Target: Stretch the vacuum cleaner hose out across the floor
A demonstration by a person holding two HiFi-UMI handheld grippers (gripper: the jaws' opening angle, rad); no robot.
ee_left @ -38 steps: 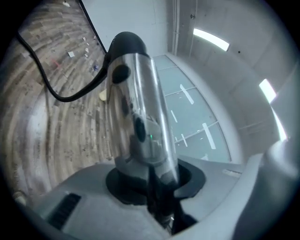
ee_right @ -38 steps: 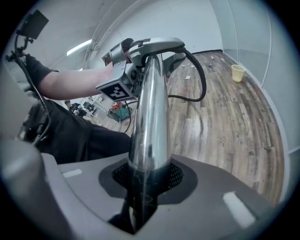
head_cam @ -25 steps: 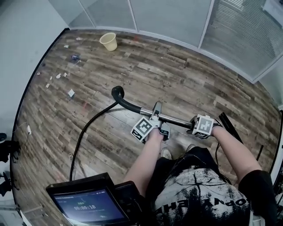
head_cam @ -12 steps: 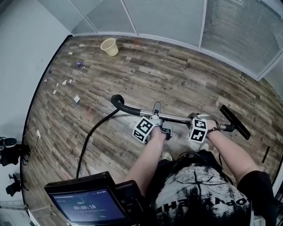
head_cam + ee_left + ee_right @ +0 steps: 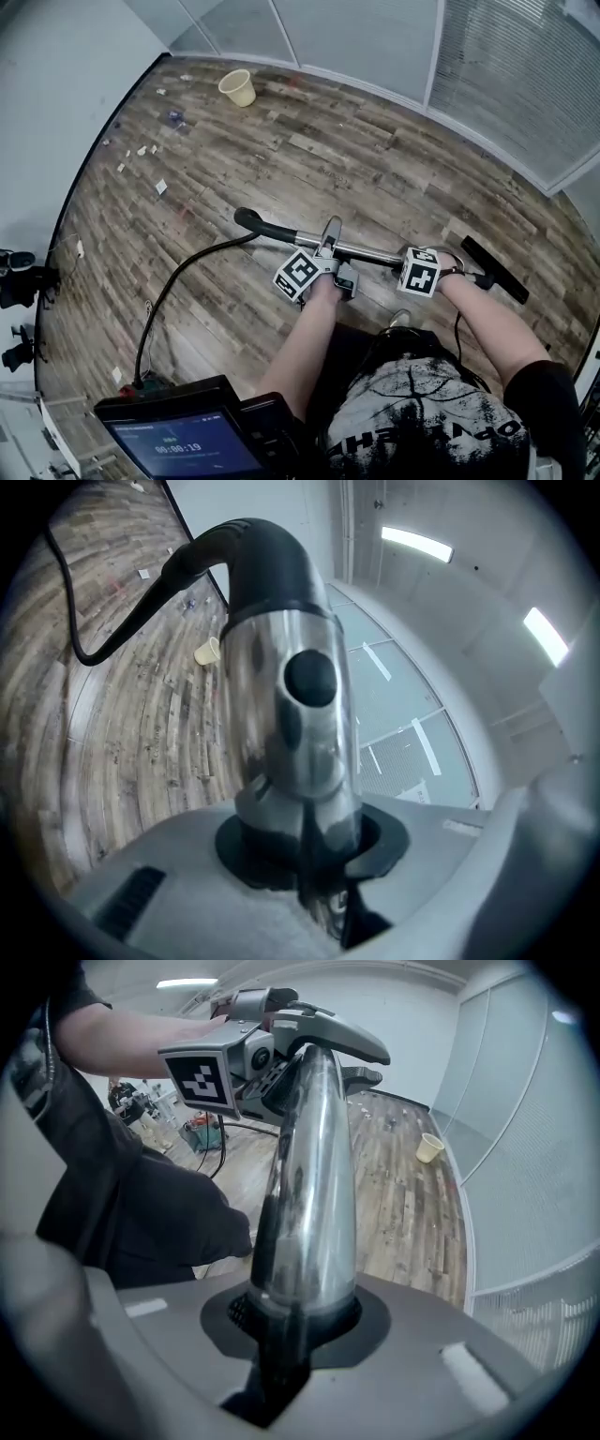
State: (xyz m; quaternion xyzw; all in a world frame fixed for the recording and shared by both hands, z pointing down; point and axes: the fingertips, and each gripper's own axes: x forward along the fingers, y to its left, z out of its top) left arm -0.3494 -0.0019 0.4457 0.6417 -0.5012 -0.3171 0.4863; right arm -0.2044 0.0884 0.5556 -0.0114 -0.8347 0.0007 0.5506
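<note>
Both grippers carry the chrome wand [image 5: 370, 251] level above the floor [image 5: 375, 159]. The left gripper [image 5: 330, 249] clamps it just beside the black curved handle [image 5: 255, 223]; its jaws have just eased open a little, with the tube between them. The right gripper [image 5: 410, 258] has just closed its jaws on the tube nearer the floor nozzle [image 5: 494, 269]. The hose [image 5: 165, 294] leaves the handle, sags to the planks and runs in a loose curve toward the lower left (slack remains, so the stretch looks only partly done). To do it well, firm up the left grip before pulling. Then draw the wand away from the hose's far end along one line, and stop once the curve straightens rather than yanking.
</note>
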